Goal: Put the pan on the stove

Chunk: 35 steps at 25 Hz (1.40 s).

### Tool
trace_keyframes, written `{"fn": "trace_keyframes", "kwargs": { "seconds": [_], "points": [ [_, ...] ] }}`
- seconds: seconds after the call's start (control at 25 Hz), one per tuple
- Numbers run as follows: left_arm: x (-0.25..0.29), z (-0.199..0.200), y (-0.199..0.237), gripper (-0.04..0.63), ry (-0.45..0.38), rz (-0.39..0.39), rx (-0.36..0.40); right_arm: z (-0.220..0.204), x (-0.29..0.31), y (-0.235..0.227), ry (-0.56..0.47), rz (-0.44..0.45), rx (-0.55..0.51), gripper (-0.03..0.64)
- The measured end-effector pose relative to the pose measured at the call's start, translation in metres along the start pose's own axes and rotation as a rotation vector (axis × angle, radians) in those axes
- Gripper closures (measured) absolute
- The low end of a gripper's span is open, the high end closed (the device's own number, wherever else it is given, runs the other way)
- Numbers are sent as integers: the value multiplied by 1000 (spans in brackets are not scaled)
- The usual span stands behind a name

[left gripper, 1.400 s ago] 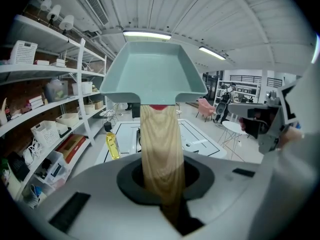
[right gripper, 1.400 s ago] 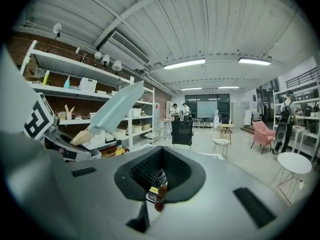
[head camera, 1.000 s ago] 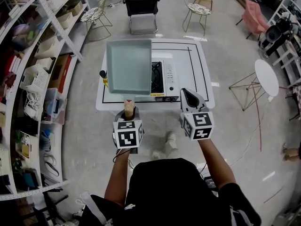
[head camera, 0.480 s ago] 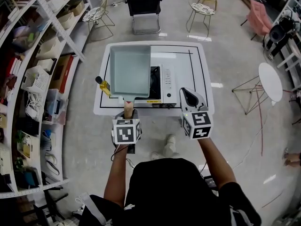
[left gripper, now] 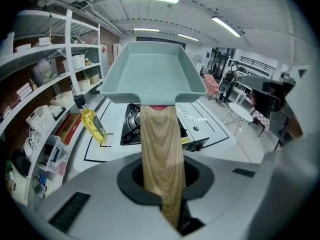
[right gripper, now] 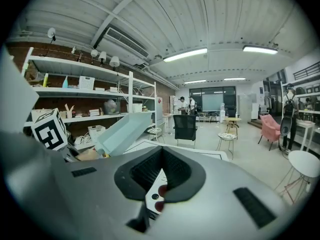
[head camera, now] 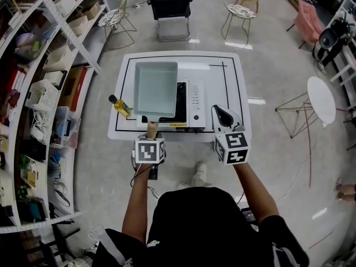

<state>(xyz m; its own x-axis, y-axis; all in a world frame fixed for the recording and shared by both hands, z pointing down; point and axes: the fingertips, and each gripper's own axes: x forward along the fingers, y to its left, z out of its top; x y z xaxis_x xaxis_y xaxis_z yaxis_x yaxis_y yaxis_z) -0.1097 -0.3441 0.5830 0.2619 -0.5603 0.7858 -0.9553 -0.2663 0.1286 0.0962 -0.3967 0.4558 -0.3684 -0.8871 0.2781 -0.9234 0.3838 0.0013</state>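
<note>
On the left side of the white table [head camera: 233,93] stands a yellow oil bottle [head camera: 120,105]. Just beside it, the left gripper [head camera: 151,131] is clamped on the wooden handle [left gripper: 159,149] of the pale green square pan [head camera: 157,89]. The pan is held in the air over the burner of the stove [head camera: 192,103], not resting on it. Further right, the right gripper [head camera: 222,115] hovers at the table's near edge, jaws closed and empty.

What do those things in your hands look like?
The left hand-held gripper and right hand-held gripper are pale grey shells with black-lined jaws, each carrying a white cube printed with black square markers. A thin black cable dangles under the left one. The person wears a black short-sleeved top.
</note>
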Motion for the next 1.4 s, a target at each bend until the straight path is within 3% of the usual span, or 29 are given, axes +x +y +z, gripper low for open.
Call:
{"fn": "trace_keyframes", "kwargs": {
  "seconds": [0.36,0.92,1.4],
  "points": [
    [28,-7,-4,551,92,-45,-45,-8,6,-8,28,13,-1,617],
    [52,-26,14,551,269,-53,-39,-22,20,-5,56,45,10,617],
    [61,-31,20,549,348,-46,-64,-29,26,-4,70,57,16,617]
  ]
}}
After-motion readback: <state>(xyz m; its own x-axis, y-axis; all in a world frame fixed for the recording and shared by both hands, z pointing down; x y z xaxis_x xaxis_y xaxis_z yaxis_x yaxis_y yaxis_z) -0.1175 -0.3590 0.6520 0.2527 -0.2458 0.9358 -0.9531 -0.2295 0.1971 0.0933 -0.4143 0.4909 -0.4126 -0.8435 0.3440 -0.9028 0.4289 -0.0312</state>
